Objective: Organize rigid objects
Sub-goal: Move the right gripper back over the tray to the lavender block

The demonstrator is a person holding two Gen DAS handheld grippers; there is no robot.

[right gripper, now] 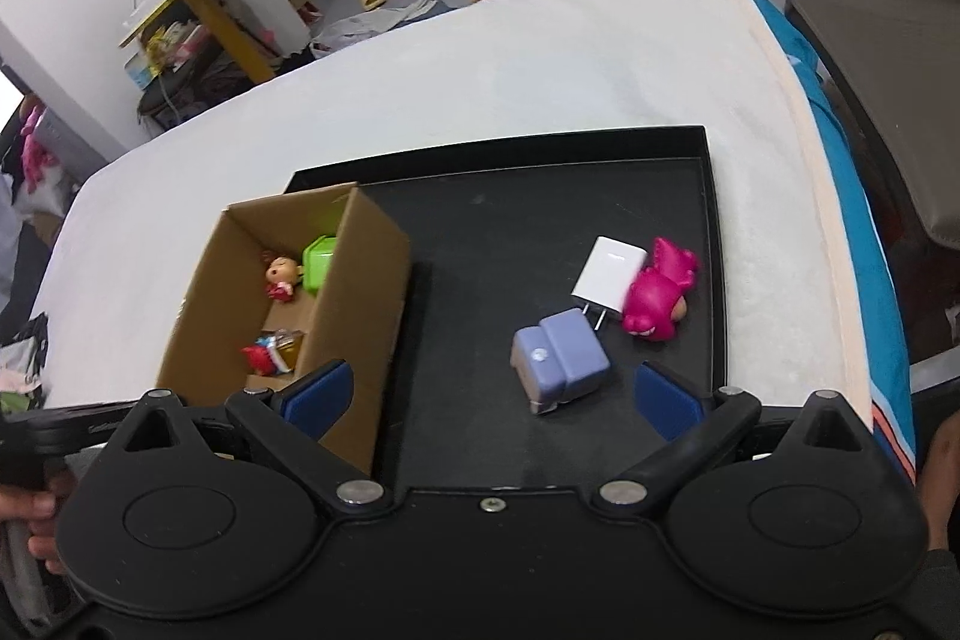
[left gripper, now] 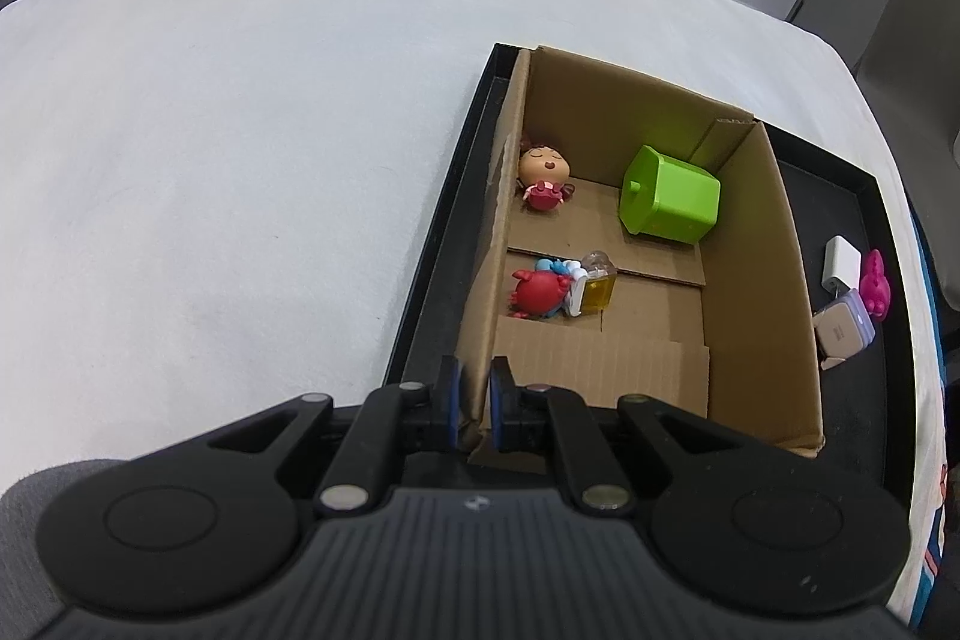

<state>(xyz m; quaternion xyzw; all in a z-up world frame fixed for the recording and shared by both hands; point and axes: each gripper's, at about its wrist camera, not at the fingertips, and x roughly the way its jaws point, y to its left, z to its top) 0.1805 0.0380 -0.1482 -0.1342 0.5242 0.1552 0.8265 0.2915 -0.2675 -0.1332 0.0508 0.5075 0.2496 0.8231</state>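
My left gripper (left gripper: 475, 400) is shut on the near left wall of the cardboard box (left gripper: 750, 280), which stands in the black tray (left gripper: 432, 268). Inside the box lie a green container (left gripper: 669, 199), a small doll (left gripper: 543, 175), a red crab toy (left gripper: 537, 293) and a little yellow bottle (left gripper: 597, 283). My right gripper (right gripper: 493, 377) hangs open over the tray (right gripper: 510, 220), right of the box (right gripper: 354, 292). A lavender case (right gripper: 561, 361) lies just ahead, between the fingers' lines, untouched. Beyond it are a white charger (right gripper: 609, 274) and a pink toy (right gripper: 657, 298).
The tray sits on a white-covered table (left gripper: 210, 129) whose right edge drops to a blue striped cloth (right gripper: 840, 196). A person's hand (right gripper: 30, 508) shows at the lower left of the right wrist view. Slippers and shelves lie on the floor beyond.
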